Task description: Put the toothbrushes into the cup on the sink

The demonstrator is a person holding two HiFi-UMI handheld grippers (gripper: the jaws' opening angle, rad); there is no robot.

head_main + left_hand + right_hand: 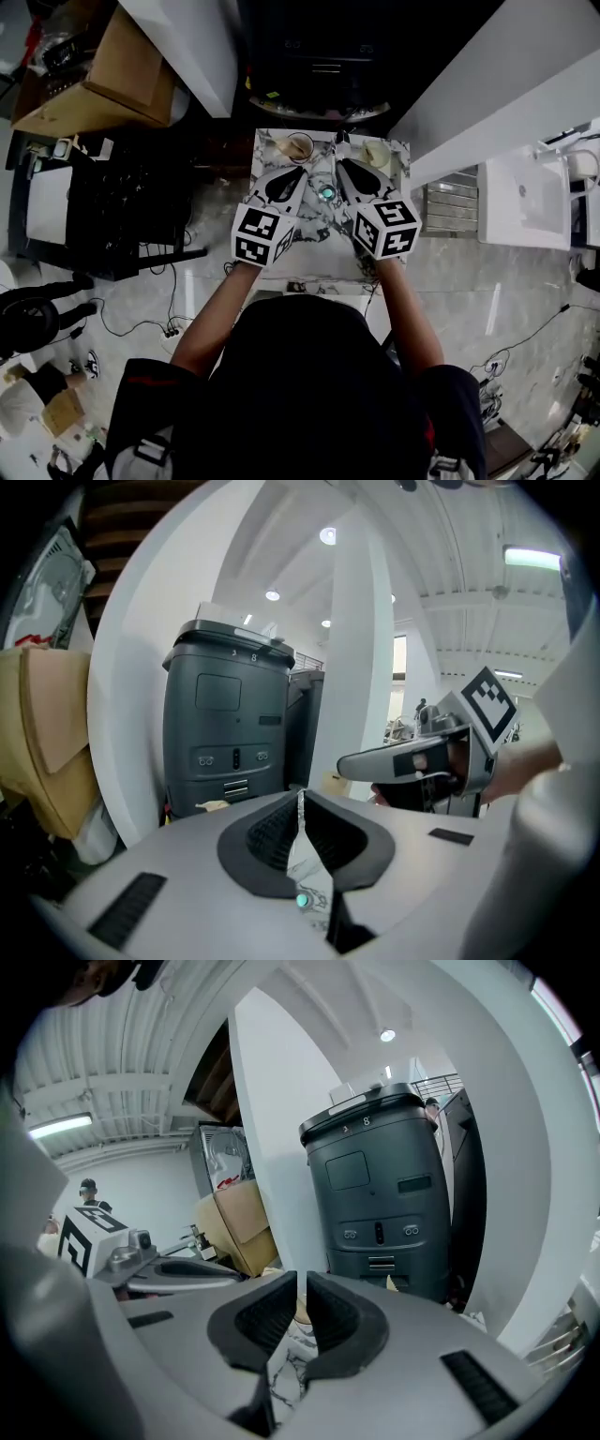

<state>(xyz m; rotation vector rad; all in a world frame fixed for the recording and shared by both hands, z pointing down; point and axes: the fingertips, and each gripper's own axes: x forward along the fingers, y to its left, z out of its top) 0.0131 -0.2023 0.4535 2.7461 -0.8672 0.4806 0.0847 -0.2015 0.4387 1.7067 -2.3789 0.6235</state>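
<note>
From the head view I look down on a small marble sink top (272, 142). A round cup (299, 147) stands at its back left, and a beige round vessel (377, 155) at its back right. The teal drain (326, 193) lies between the two grippers. My left gripper (302, 172) and right gripper (340, 164) hover side by side over the basin, both shut and holding nothing. In the left gripper view the jaws (301, 795) meet in a thin line. In the right gripper view the gripper (302, 1277) looks the same. No toothbrush is clearly visible.
A tall dark grey machine (230, 733) stands behind the sink between white pillars, seen too in the right gripper view (384, 1204). Cardboard boxes (103, 70) sit at the back left. A white basin unit (523, 199) is at the right. Cables lie on the floor (141, 323).
</note>
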